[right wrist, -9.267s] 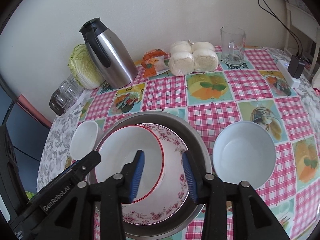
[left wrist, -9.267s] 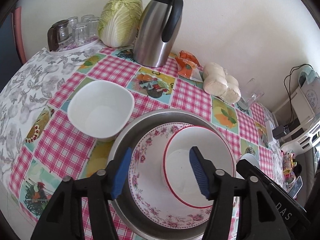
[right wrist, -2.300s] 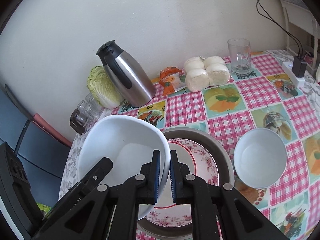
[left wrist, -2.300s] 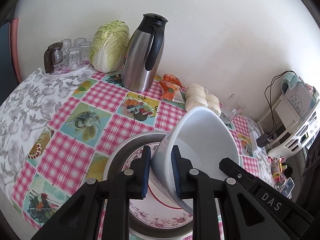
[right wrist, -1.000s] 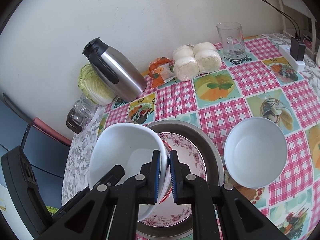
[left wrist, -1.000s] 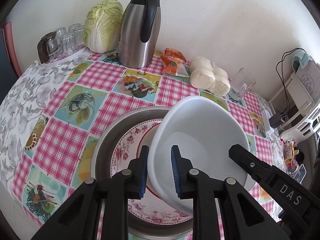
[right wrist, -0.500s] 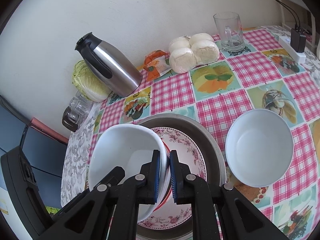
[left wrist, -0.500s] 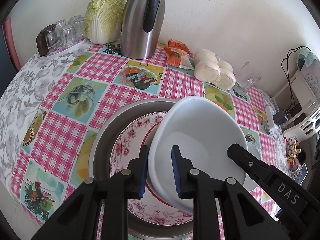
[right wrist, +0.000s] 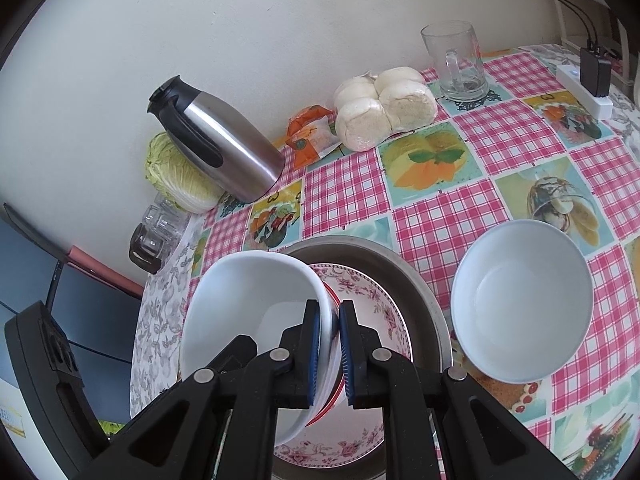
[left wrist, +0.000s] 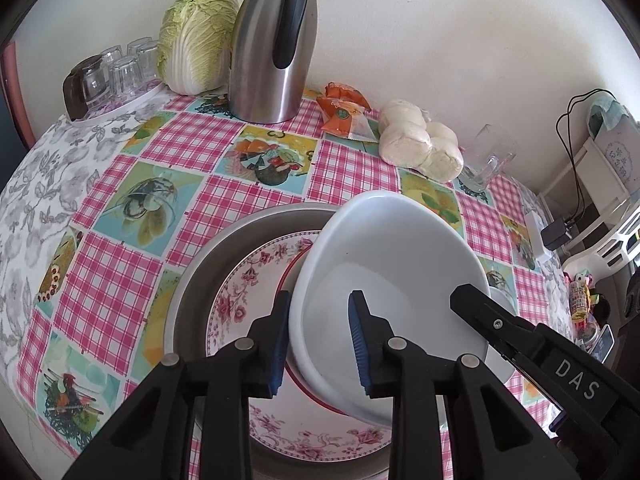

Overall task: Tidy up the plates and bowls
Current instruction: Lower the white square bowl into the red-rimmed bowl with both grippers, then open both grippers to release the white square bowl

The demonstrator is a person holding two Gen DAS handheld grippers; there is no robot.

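A white squarish bowl (left wrist: pixel 392 280) rests tilted in the red-rimmed bowl (left wrist: pixel 294 270), on the floral plate (left wrist: pixel 248 292), inside the grey metal pan (left wrist: pixel 240 232). My left gripper (left wrist: pixel 318 340) is open, its jaws either side of the bowl's near-left rim with a gap. My right gripper (right wrist: pixel 329 354) is shut on the white squarish bowl's (right wrist: pixel 248 292) right rim. The floral plate (right wrist: pixel 376 300) and the pan (right wrist: pixel 400 264) also show in the right wrist view. A second round white bowl (right wrist: pixel 520 304) stands on the tablecloth right of the pan.
A steel thermos (left wrist: pixel 272 44), cabbage (left wrist: pixel 192 40), tray of glasses (left wrist: pixel 112 76), orange packets (left wrist: pixel 344 116), wrapped buns (left wrist: pixel 420 144) and a glass mug (right wrist: pixel 456 60) line the wall. A power strip (right wrist: pixel 588 84) lies at the far right. The checked tablecloth (left wrist: pixel 120 280) drops off at the left.
The white squarish bowl has been lowered into the red-rimmed bowl. My left gripper has opened off its rim. My right gripper stays shut on it.
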